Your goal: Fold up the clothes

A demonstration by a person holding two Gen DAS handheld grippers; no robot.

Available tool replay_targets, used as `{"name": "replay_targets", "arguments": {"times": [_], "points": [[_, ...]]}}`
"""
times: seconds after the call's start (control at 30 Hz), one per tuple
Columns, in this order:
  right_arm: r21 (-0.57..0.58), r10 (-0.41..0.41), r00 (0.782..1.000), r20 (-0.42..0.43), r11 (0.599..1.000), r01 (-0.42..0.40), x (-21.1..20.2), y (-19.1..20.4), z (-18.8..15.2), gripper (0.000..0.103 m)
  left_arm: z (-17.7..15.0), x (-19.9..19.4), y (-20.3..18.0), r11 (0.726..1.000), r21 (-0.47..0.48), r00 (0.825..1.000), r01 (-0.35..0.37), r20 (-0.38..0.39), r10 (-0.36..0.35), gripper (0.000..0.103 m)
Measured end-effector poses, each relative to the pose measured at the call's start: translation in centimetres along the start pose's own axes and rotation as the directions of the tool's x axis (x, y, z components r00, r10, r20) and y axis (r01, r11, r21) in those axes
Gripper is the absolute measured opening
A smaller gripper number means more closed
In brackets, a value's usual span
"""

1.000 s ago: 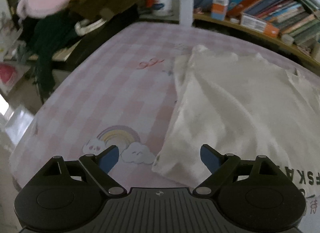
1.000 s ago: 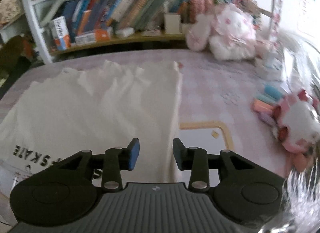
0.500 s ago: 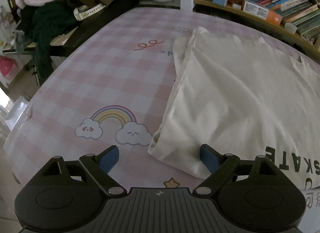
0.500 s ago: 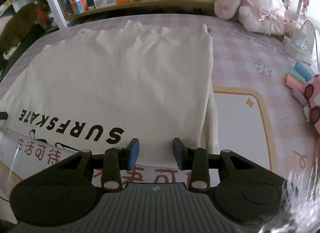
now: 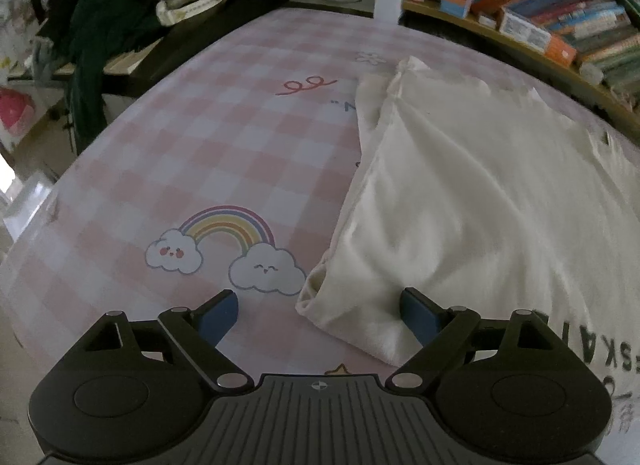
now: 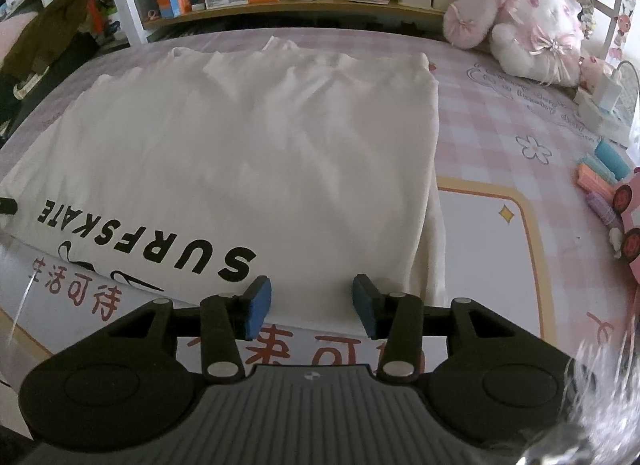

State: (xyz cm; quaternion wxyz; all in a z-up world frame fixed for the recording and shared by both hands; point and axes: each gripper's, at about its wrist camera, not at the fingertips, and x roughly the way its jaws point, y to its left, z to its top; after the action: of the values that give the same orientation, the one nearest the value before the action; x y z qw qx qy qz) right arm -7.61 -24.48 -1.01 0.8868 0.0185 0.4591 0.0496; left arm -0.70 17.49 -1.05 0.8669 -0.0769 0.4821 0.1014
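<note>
the cream t-shirt (image 6: 248, 153) lies flat on the checked mat (image 5: 224, 153), so lower your wide-spread left gripper (image 5: 320, 315) over its near corner and let your right gripper (image 6: 311, 301), jaws opening and empty, straddle the near hem before pinching both.

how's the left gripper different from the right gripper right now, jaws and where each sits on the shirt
The left gripper has its jaws spread wide; the right gripper stands narrower, its jaws opening.

The left gripper straddles the cream shirt's side corner, one finger over the pink checked cover; the right gripper sits at the near edge beside the SURFSKATE print.

Shared: black frames, blue pads, both angled down at the shirt, neither pressing cloth.
</note>
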Motion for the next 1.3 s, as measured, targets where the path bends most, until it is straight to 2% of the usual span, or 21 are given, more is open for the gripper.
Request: {"name": "replay_targets", "arguments": {"times": [0.1, 0.3, 0.4, 0.47, 0.57, 1.03, 1.17, 1.23, 1.3], "points": [[0.005, 0.0, 1.0, -0.001, 1.0, 0.0, 0.0, 0.0, 0.0, 0.046, 0.3, 0.0, 0.4, 0.999, -0.034, 1.0, 0.014, 0.003, -0.014, 0.089], [0.023, 0.003, 1.0, 0.004, 1.0, -0.003, 0.0, 0.0, 0.1, 0.046, 0.6, 0.1, -0.4, 0.999, 0.031, 1.0, 0.015, 0.002, -0.015, 0.069], [0.035, 0.003, 1.0, 0.01, 0.999, -0.003, 0.1, 0.0, 0.1, 0.046, 0.9, 0.0, -0.8, 0.998, 0.05, 1.0, 0.025, 0.001, -0.025, 0.048], [0.039, 0.004, 1.0, 0.015, 0.999, -0.005, 0.2, 0.0, 0.1, 0.046, 1.2, -0.1, -1.1, 0.998, 0.055, 0.999, 0.038, -0.005, -0.038, 0.027], [0.036, 0.002, 1.0, 0.023, 0.999, -0.003, 0.2, 0.1, 0.0, 0.046, 1.4, -0.1, -1.5, 0.997, 0.059, 0.999, 0.053, -0.016, -0.052, 0.016], [-0.002, 0.012, 0.999, 0.036, 1.0, -0.012, 0.4, 0.1, -0.1, 0.05, 1.2, -0.3, -1.9, 0.995, 0.098, 1.0, 0.017, -0.004, -0.016, 0.016], [-0.006, 0.012, 0.999, 0.039, 1.0, -0.012, 0.4, 0.1, -0.2, 0.051, 1.3, -0.5, -2.5, 0.991, 0.129, 1.0, -0.023, -0.003, 0.023, 0.024], [-0.007, 0.012, 0.999, 0.04, 1.0, -0.012, 0.4, 0.2, -0.2, 0.051, 1.2, -1.0, -2.8, 0.99, 0.137, 0.999, -0.044, 0.024, 0.041, 0.026], [-0.008, 0.012, 0.999, 0.042, 1.0, -0.011, 0.4, 0.2, -0.2, 0.051, 1.1, -1.6, -3.0, 0.987, 0.143, 0.996, -0.071, 0.062, 0.062, 0.034]]}}
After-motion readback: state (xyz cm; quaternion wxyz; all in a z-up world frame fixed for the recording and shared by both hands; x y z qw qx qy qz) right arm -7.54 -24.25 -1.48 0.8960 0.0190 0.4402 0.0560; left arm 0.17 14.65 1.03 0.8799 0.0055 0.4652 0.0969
